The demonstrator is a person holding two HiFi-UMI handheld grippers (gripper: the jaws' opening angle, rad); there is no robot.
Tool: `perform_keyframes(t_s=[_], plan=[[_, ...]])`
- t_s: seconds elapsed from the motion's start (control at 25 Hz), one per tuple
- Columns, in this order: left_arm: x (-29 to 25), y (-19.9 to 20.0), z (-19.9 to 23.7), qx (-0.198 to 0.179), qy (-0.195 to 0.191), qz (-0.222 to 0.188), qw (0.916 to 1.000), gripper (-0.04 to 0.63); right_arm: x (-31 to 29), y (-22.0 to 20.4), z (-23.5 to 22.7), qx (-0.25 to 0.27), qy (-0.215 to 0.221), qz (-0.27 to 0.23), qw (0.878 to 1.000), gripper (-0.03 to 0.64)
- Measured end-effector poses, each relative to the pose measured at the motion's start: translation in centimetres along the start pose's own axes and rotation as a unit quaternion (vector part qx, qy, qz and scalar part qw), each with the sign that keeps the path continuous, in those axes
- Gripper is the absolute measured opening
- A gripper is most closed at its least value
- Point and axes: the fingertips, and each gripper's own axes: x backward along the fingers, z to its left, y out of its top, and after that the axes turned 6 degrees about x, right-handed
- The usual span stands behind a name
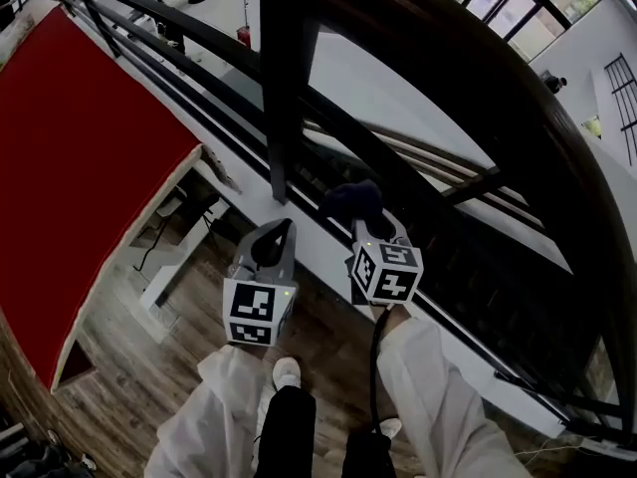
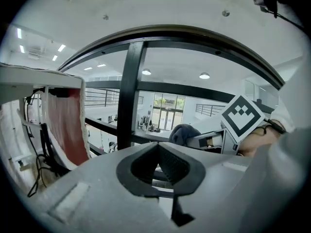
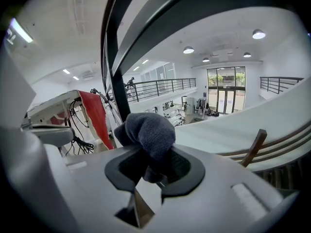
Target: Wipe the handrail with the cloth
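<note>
The dark curved handrail [image 1: 478,78] arches overhead, carried by a black upright post [image 1: 284,88]. My right gripper [image 1: 366,229] is shut on a bunched dark blue-grey cloth [image 1: 350,202], held below the handrail and just right of the post. In the right gripper view the cloth [image 3: 146,130] bulges up out of the jaws, with the handrail [image 3: 160,13] above it and apart from it. My left gripper [image 1: 282,229] sits to its left near the post's foot, shut with nothing in it. In the left gripper view its jaws meet under the handrail [image 2: 194,35], and the cloth [image 2: 183,132] shows to the right.
A large red panel [image 1: 70,167] stands at the left beyond the railing's lower bars [image 1: 199,98]. White-trousered legs [image 1: 438,396] and a wooden floor [image 1: 149,366] fill the bottom. Beyond the railing is a drop to a lower hall.
</note>
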Motion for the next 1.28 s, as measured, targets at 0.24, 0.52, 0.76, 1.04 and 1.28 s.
perform_keyframes(t_s=[0.24, 0.52, 0.76, 1.04, 1.28], plan=[[-1.0, -0.9, -5.4, -0.015, -0.026, 0.015, 0.9994, 0.0, 3.9, -2.2, -3.8, 0.008, -0.009, -0.001, 1.0, 0.086], [-1.5, -1.9, -13.2, -0.04, -0.067, 0.034, 0.9964, 0.0, 9.9, -5.4, -8.9, -0.018, -0.033, -0.002, 0.999, 0.086], [-2.5, -3.7, -18.9, -0.058, -0.093, 0.048, 0.9929, 0.0, 13.7, -8.0, -12.7, -0.029, -0.052, -0.005, 0.998, 0.086], [-2.7, -5.8, -26.0, -0.077, -0.131, 0.067, 0.9861, 0.002, 18.4, -10.4, -16.8, -0.048, -0.081, -0.013, 0.996, 0.086], [-3.2, -7.5, -30.3, -0.094, -0.158, 0.084, 0.9794, 0.001, 21.2, -12.1, -19.6, -0.06, -0.101, -0.016, 0.993, 0.086]])
